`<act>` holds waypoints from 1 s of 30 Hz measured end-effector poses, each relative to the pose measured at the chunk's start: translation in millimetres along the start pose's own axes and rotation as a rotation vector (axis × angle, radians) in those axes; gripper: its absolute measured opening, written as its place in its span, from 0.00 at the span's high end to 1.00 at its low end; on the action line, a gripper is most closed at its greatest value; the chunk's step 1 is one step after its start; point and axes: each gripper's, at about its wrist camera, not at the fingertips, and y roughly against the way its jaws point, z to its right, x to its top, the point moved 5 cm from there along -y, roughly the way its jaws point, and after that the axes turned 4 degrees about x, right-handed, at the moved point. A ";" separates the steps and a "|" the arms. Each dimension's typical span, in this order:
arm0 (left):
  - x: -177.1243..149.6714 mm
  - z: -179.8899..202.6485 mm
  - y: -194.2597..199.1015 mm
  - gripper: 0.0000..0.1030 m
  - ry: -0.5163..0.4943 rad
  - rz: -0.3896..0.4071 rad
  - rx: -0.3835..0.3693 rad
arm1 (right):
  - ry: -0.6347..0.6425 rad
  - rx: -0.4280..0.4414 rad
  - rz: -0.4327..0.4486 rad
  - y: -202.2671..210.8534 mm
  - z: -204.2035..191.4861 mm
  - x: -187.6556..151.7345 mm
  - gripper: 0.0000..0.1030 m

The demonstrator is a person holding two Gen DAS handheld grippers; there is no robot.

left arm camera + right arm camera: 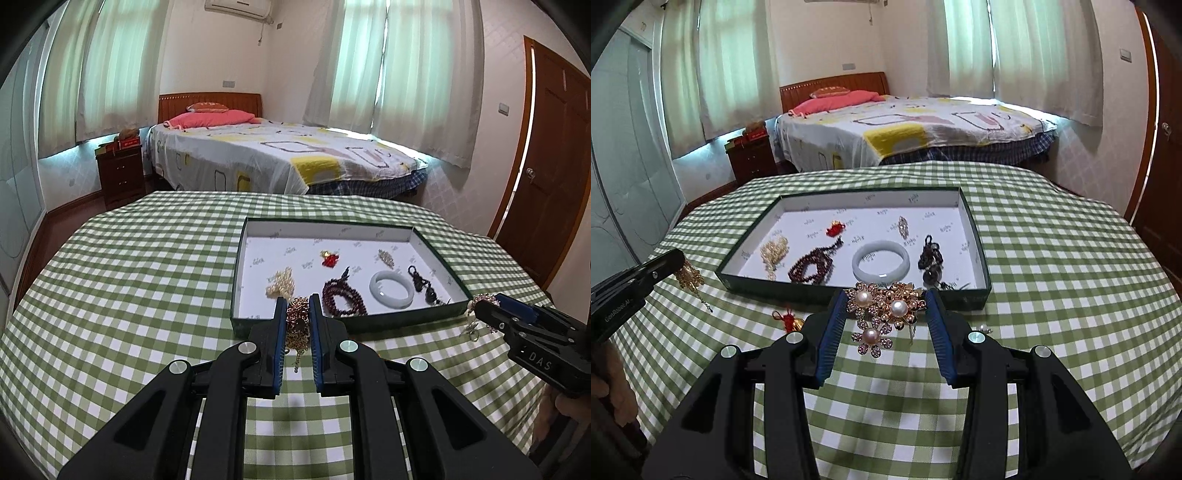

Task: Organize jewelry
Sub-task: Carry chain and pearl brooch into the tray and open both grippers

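Note:
My left gripper [298, 301] is shut on a gold chain necklace [297, 325], held above the table just before the near wall of the green tray [388, 323]. My right gripper [886, 295] is shut on a gold flower brooch with pearls [882, 314], held in front of the tray's near wall [775, 290]. Inside the tray lie a pearl piece [281, 282], a red charm [328, 258], dark red beads [341, 297], a white jade bangle [392, 288], a small crystal piece [386, 256] and a black pendant [421, 282].
A red knot charm [786, 318] and a small pearl item [984, 328] lie on the green checked tablecloth [1071, 277] near the right gripper. Behind the table stand a bed [277, 155], a nightstand [120, 170] and a door [546, 184].

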 end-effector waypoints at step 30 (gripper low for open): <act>101.8 31.6 -39.7 0.88 -0.026 0.159 -0.046 | 0.089 0.000 0.139 -29.6 1.3 104.2 0.59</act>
